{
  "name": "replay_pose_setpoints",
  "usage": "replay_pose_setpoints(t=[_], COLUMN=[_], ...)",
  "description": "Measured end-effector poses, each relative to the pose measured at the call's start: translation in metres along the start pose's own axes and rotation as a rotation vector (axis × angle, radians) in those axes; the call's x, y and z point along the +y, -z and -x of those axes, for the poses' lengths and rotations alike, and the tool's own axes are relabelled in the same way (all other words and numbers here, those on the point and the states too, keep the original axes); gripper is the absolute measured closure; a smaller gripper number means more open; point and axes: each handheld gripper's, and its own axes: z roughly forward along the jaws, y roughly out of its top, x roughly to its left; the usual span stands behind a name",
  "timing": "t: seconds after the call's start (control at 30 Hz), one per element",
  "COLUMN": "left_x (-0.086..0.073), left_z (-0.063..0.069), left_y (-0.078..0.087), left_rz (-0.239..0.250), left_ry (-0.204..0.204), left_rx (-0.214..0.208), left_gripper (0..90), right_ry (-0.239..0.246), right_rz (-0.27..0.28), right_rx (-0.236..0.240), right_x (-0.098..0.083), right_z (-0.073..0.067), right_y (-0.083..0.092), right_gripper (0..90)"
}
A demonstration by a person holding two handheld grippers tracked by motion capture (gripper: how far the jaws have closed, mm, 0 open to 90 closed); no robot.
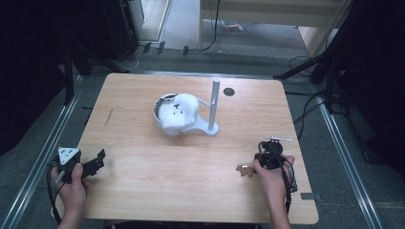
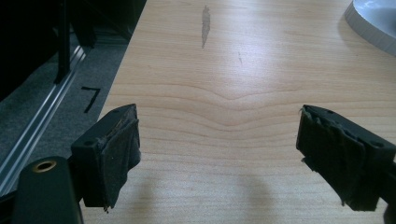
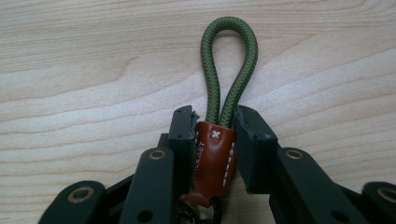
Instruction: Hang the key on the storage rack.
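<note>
My right gripper (image 3: pixel 214 123) is shut on the brown leather tab (image 3: pixel 212 158) of a key strap. Its olive-green cord loop (image 3: pixel 229 51) sticks out past the jaws, over the wooden table. In the high view this gripper (image 1: pixel 268 153) is at the table's front right, with a small brown charm (image 1: pixel 245 170) beside the hand. My left gripper (image 1: pixel 98 160) rests at the front left, open, with bare wood between its pads (image 2: pixel 116 154). A white stand (image 1: pixel 205 129) with an upright pole (image 1: pixel 214 102) sits mid-table, and a fluffy white item (image 1: pixel 179 110) lies on its base.
The stand's white rim (image 2: pixel 373 23) shows at the far right of the left gripper view. A dark streak (image 2: pixel 204 23) marks the wood ahead of it. A round black hole (image 1: pixel 229 91) sits near the table's back edge. A thin white bar (image 1: pixel 278 139) lies just beyond the right gripper.
</note>
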Motion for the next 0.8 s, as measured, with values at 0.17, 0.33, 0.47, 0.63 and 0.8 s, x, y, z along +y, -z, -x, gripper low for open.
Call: replay_pose_setpoints(t=[0.17, 0.33, 0.47, 0.63, 0.8], left_x=[0.0, 0.0, 0.0, 0.0, 0.0], left_z=[0.0, 0.0, 0.0, 0.0, -0.001], left_y=[0.0, 0.0, 0.0, 0.0, 0.0], left_rz=[-0.002, -0.002, -0.003, -0.004, -0.004], left_ry=[-0.001, 0.001, 0.002, 0.002, 0.003], left_rx=[-0.001, -0.001, -0.001, -0.001, -0.001], left_gripper=[14.1, 14.1, 14.1, 14.1, 14.1], right_ry=[0.0, 0.01, 0.02, 0.028, 0.064], right_rz=[0.042, 0.142, 0.259, 0.332, 0.417], right_rx=[0.02, 0.064, 0.093, 0.102, 0.118], right_x=[-0.002, -0.003, -0.006, -0.008, -0.011], right_z=[0.0, -0.004, -0.003, -0.005, -0.013], right_y=[0.005, 0.017, 0.028, 0.037, 0.047], right_gripper=[71.0, 71.0, 71.1, 71.1, 71.1])
